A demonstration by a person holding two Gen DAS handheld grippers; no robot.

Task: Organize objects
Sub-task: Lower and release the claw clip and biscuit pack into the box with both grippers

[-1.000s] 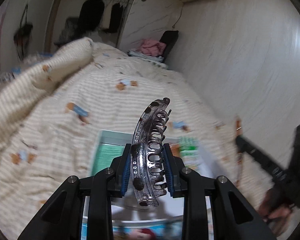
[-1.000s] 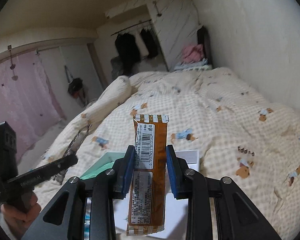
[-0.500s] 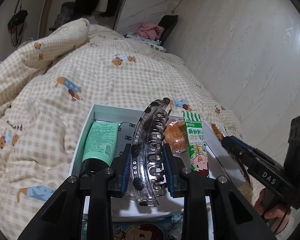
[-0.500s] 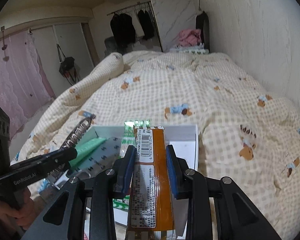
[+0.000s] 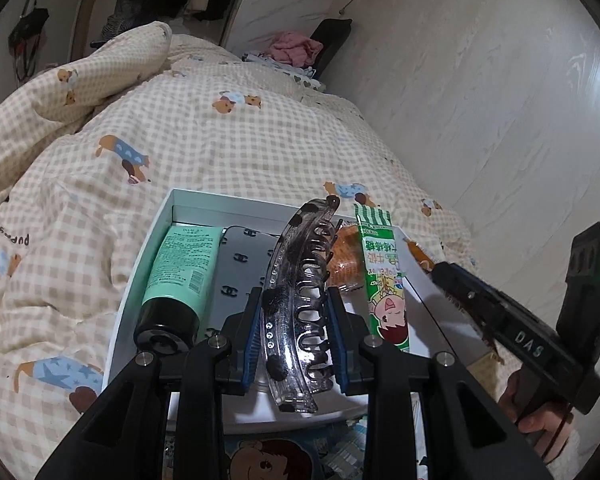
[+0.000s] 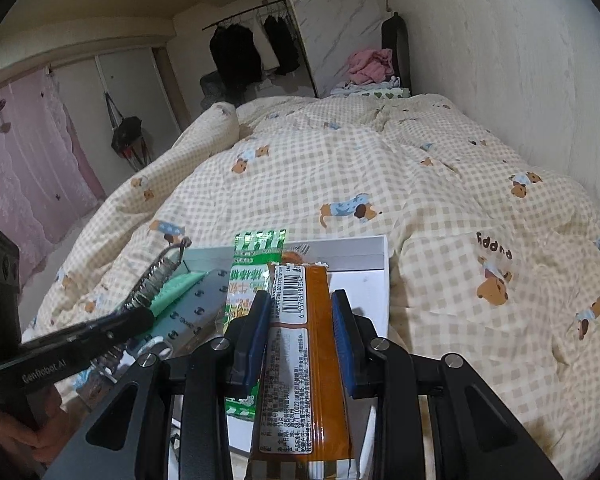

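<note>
On my left-hand camera, the left gripper [image 5: 296,336] is clamped on a clear smoky hair claw clip [image 5: 300,304], its blue pads pressing the clip from both sides, the clip standing lengthwise between them with its teeth facing right. Below and beyond it sits a shallow white box [image 5: 160,224] on a bed with a beige checked duvet [image 5: 220,140] printed with cartoon dogs. Going left to right inside the box: a mint green tube [image 5: 180,268] with a black cap lying along the left wall, a silver pouch [image 5: 240,264] with small black logos beside it, an orange packet [image 5: 346,256], then a green and white candy packet [image 5: 382,276] propped against the right side. At the far right, a hand [image 5: 540,416] holds the other tool.

On my right-hand camera, the left tool and clip [image 6: 160,276] enter from the left above the green tube [image 6: 180,284]. In the middle, the right gripper [image 6: 302,338] is closed on an orange-brown snack bar wrapper [image 6: 300,352], barcode end forward, held over the box's right portion [image 6: 360,280], just beside the green candy packet [image 6: 252,276]
</note>
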